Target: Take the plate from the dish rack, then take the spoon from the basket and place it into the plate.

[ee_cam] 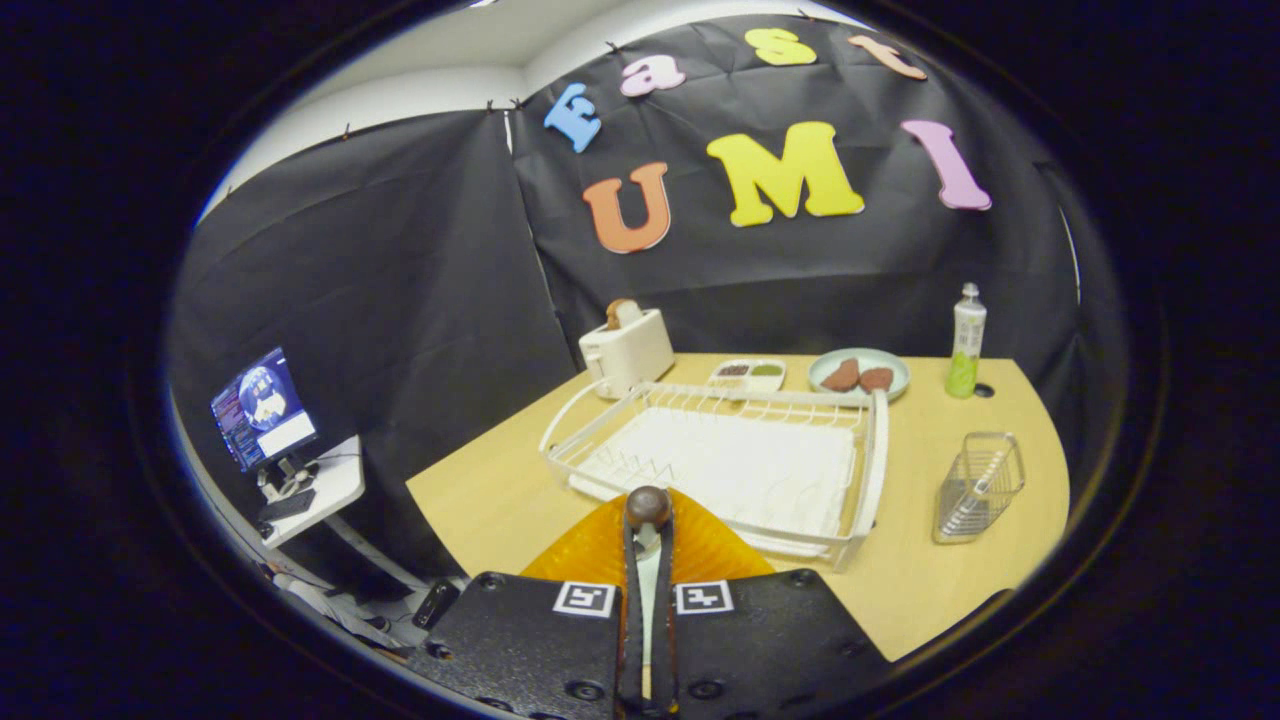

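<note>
We've got the jaws pinched tight on the orange plate (pixel 600 548), edge-on, clear of the dish rack (pixel 720 450); spoon (pixel 975 495) waits in basket (pixel 982 487).

Translucent ribbed amber plastic plate (pixel 600 545), white coated-wire dish rack (pixel 730 450), shiny metal wire basket (pixel 978 487), smooth matt wood-look counter (pixel 480 500), glossy white toaster (pixel 627 352)

I can read no words or numbers here: my hand-held gripper (pixel 648 520), closed on the orange plate (pixel 600 550), carries two square coded markers (pixel 585 598) at six o'clock.
</note>
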Demonstrator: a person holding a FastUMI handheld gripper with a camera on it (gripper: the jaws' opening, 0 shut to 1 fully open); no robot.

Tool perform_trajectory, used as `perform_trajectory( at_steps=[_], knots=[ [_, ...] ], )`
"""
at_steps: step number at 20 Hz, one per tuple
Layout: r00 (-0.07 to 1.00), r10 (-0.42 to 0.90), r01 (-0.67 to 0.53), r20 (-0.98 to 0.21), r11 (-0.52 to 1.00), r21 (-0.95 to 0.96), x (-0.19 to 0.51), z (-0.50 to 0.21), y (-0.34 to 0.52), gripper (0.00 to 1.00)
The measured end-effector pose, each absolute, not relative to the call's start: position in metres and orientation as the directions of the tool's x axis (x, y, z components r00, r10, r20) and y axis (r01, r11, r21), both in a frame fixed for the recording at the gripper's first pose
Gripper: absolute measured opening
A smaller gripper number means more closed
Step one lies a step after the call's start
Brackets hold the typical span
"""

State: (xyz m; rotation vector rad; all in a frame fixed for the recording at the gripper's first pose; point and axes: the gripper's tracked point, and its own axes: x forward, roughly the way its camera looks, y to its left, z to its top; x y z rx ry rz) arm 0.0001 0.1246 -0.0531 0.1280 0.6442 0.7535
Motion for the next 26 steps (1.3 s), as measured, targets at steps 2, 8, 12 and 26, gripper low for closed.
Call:
perform_trajectory(
  at_steps=[2,8,12,26],
  knots=[
    [0.512,0.682,-0.604,-0.522,0.718,0.345,-0.004,-0.066,0.135,0.08],
    [0.444,0.698,-0.644,-0.562,0.685,0.341,-0.014,-0.095,0.159,0.09],
    [0.432,0.703,-0.64,-0.566,0.681,0.358,-0.013,-0.099,0.164,0.13],
    [0.702,0.544,-0.542,-0.459,0.827,0.151,0.01,-0.049,0.115,0.81]
  ],
)
